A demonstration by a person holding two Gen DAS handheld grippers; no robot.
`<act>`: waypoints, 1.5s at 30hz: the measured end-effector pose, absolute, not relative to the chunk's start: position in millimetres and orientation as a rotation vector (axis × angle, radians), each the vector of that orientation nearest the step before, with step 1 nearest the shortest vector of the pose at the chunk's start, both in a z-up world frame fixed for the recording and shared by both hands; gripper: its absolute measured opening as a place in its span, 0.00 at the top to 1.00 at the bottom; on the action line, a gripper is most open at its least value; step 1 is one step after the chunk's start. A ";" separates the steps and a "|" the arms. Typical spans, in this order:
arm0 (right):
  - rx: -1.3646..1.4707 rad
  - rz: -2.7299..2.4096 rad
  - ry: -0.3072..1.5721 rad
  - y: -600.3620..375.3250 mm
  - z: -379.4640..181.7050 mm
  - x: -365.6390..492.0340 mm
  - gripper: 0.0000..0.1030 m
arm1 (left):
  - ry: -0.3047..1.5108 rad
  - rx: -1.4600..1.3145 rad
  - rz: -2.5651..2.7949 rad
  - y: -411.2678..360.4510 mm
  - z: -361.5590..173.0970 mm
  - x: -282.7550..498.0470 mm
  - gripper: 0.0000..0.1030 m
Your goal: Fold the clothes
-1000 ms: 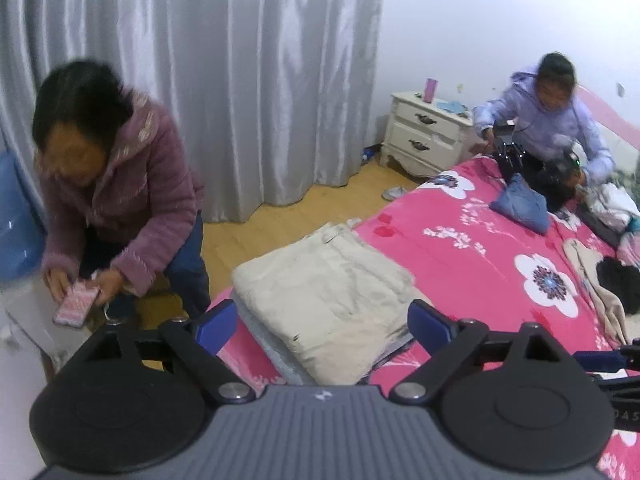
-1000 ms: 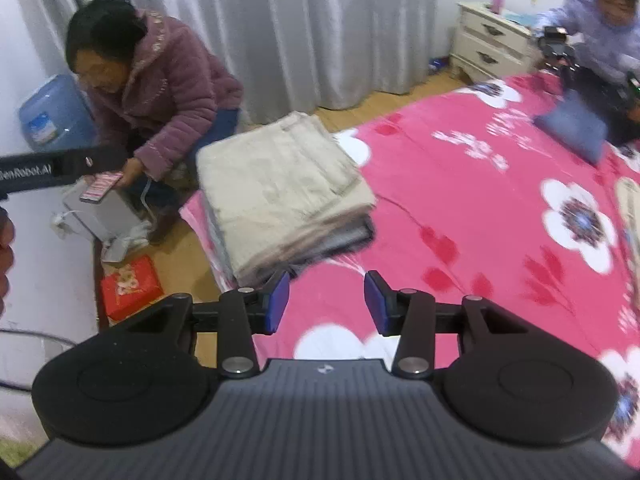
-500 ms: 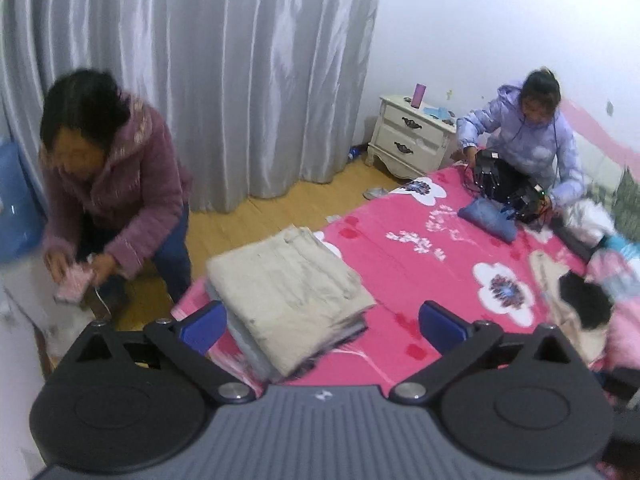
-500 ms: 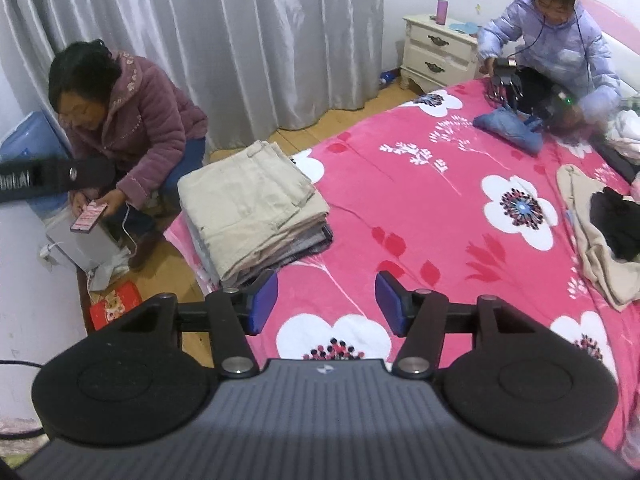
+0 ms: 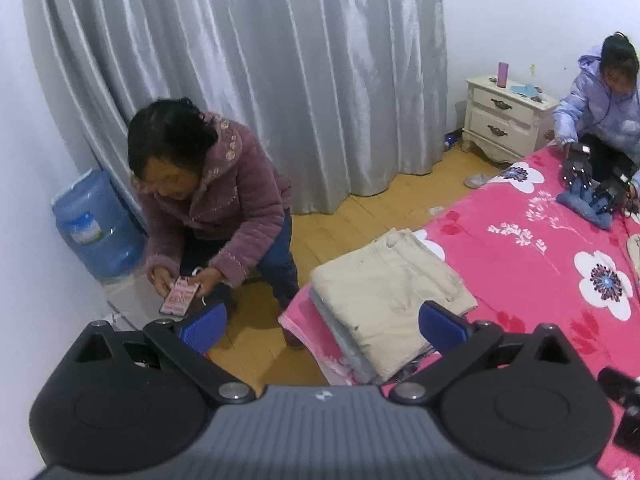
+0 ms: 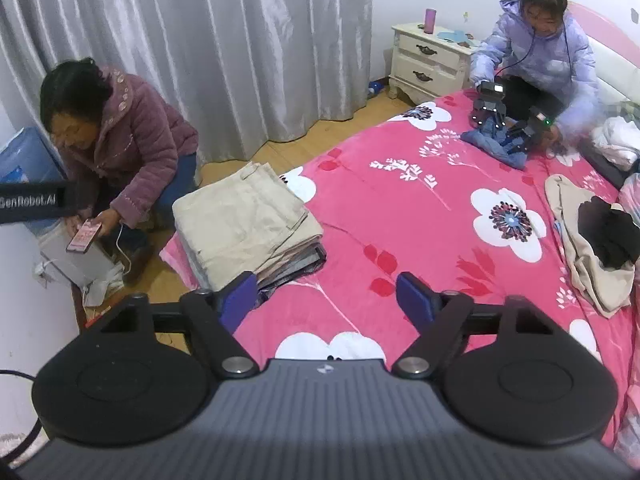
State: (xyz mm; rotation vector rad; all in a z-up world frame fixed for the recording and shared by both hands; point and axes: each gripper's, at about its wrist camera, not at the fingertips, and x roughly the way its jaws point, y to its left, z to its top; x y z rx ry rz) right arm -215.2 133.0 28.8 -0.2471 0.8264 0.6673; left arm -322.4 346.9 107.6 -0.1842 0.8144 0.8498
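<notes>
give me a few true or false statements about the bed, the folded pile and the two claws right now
1. The folded beige trousers top a stack at the corner of the pink floral bedspread. True.
2. The right claw is clamped on the trousers. False: its jaws are opening with nothing between them.
3. The left claw is open and empty. True.
4. An unfolded beige and black heap lies on the bed's right side. True.
5. The pink cup stands on the bedspread. False: it stands on the white nightstand.
</notes>
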 end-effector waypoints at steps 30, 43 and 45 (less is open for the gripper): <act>-0.374 0.702 0.729 174.5 67.3 -217.3 0.01 | 0.792 -0.414 0.825 345.0 132.4 -350.8 0.00; -0.457 0.805 0.775 198.2 56.8 -230.3 0.01 | 0.784 -0.504 0.870 346.6 125.1 -362.7 0.00; -0.461 0.824 0.768 202.4 59.4 -231.5 0.01 | 0.781 -0.532 0.877 350.2 124.4 -366.2 0.00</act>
